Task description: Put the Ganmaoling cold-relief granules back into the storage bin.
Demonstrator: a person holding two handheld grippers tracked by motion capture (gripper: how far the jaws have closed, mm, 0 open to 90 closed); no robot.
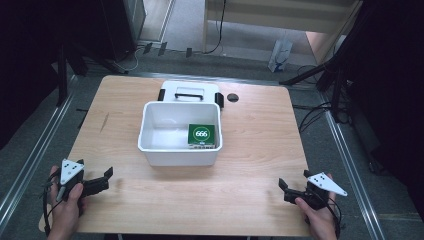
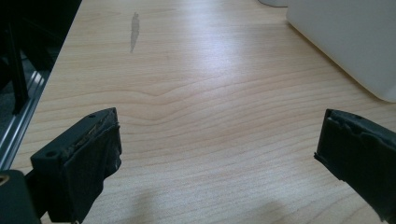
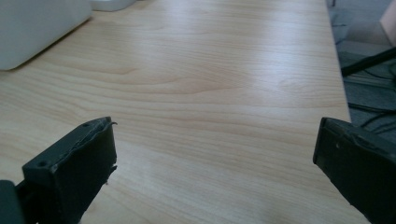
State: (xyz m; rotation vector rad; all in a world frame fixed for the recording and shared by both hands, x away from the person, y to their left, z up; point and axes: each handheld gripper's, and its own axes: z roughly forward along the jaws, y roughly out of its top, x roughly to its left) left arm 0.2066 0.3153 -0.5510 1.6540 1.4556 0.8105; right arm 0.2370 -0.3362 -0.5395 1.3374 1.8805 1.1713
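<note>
A white plastic bin stands open in the middle of the wooden table. Inside it, at the right, lies a green box marked 666. The bin's white lid, with a handle and black clips, lies flat just behind it. My left gripper rests near the table's front left corner, held by a hand, its jaws wide apart and empty. My right gripper sits near the front right corner, also open and empty. The bin's wall shows at the upper right of the left gripper view.
A small dark round hole is in the table behind the bin's right side. A grey smear marks the wood on the left. Dark stands, cables and metal rails surround the table on the floor. The bin's corner shows at the upper left of the right gripper view.
</note>
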